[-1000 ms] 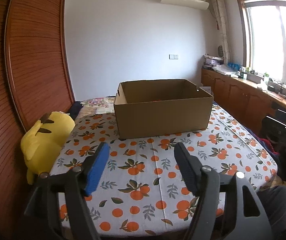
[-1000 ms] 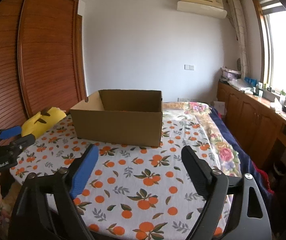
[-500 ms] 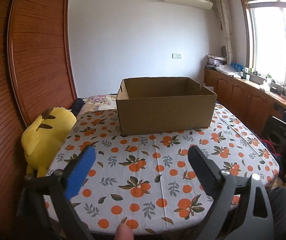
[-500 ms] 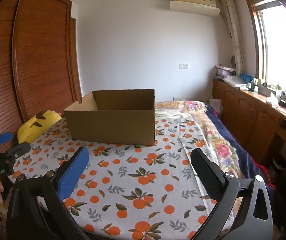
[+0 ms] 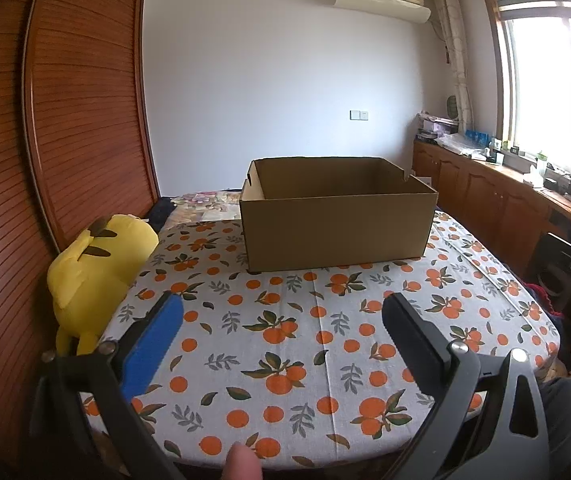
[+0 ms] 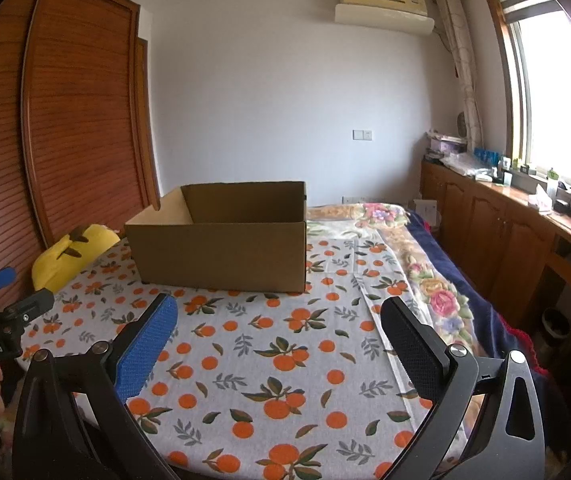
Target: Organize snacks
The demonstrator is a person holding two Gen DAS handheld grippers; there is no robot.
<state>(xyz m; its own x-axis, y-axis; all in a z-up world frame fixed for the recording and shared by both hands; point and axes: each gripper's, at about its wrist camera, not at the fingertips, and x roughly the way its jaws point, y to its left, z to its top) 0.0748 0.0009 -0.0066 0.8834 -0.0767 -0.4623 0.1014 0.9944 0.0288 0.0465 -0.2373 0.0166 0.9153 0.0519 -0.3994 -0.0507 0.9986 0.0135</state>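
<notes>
An open brown cardboard box stands at the far side of a table under an orange-print cloth; the right wrist view has the box left of centre. No snack shows in either view, and the box's floor is hidden. My left gripper hovers over the near part of the cloth, its jaws opening wide with nothing between them. My right gripper is open just as wide and also empty. The left gripper also appears at the left edge of the right wrist view.
A yellow plush toy leans at the table's left edge against a slatted wooden wardrobe. Wooden cabinets run under the window on the right. A bed with a floral blanket lies right of the table. A person's fingertip shows at the bottom.
The jaws of both grippers have spread from partly closed to wide apart. Neither hand has moved over the table, and the box stands where it was.
</notes>
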